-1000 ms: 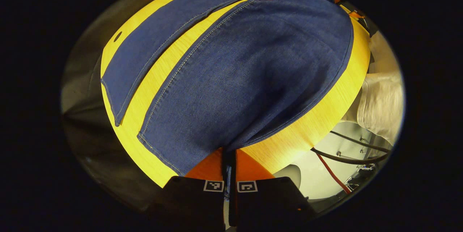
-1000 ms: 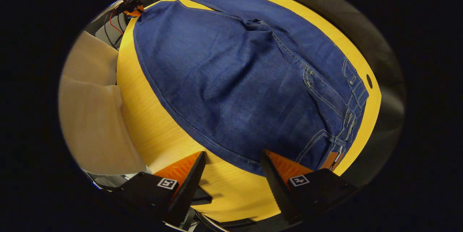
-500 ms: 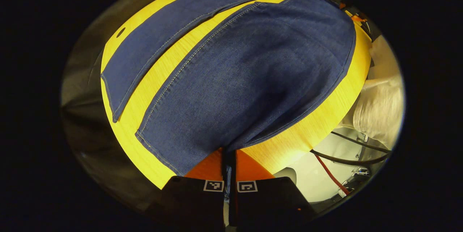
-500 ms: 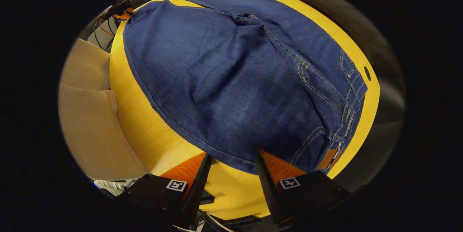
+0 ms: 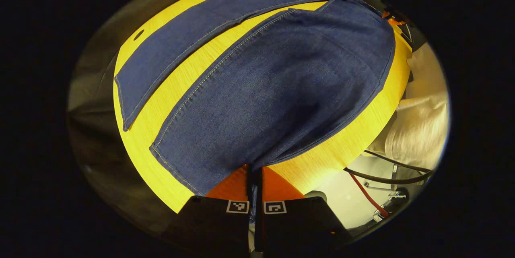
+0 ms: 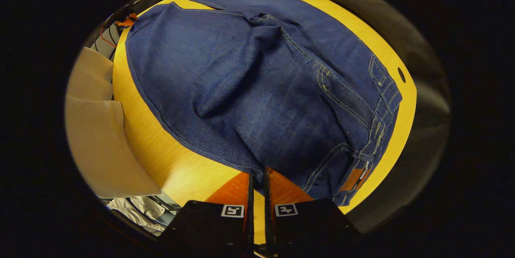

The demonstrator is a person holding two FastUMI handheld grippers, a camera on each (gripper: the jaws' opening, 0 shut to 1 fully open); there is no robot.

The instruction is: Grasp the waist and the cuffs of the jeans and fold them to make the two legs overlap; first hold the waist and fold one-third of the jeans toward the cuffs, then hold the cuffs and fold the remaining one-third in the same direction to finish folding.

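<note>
Yellow wood-grain table carries the jeans spread flat, with dark booth cloth behind its far edge and cables hanging below its near edge in the left gripper view. One leg lies apart from the other, a strip of bare tabletop between them. In the right gripper view the waist with its belt loops lies toward the right edge of the table, and a pale sleeve shows at the left. My left gripper is pinched tight on the near leg's side edge by the cuff. My right gripper has its fingers nearly together at the denim's near edge, close to the waist; whether both press the cloth I cannot tell.
</note>
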